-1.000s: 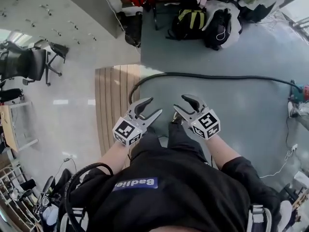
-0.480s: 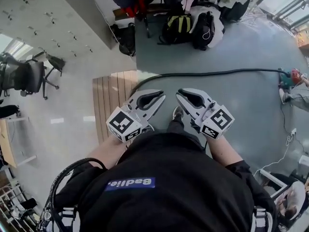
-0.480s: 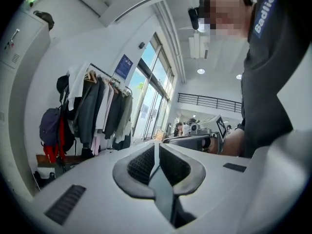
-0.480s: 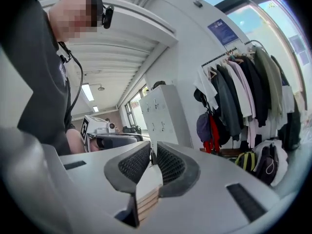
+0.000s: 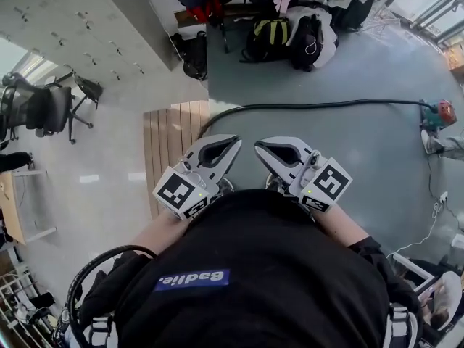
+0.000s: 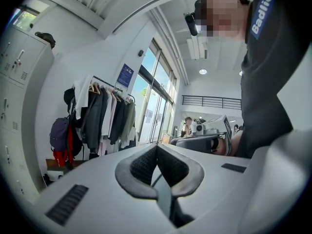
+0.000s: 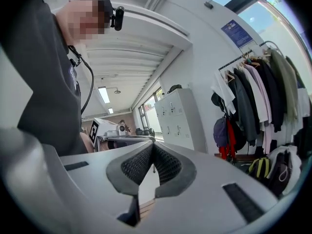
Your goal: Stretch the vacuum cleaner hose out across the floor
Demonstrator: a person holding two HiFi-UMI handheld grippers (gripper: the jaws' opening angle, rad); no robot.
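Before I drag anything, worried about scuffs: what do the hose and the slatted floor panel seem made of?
The hose: black, dull, bending smoothly, likely rubber or flexible plastic.
The slatted floor panel: pale matte wood or wood-look boards, parallel seams visible.

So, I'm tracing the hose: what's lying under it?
Bare grey floor under the hose, right across to the red vacuum cleaner. Its near end curves down behind the left tongs, hidden.

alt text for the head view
The left gripper and right gripper are held side by side at chest height, jaws just closed on nothing. Beyond, a black hose lies stretched across the floor to a red vacuum cleaner.
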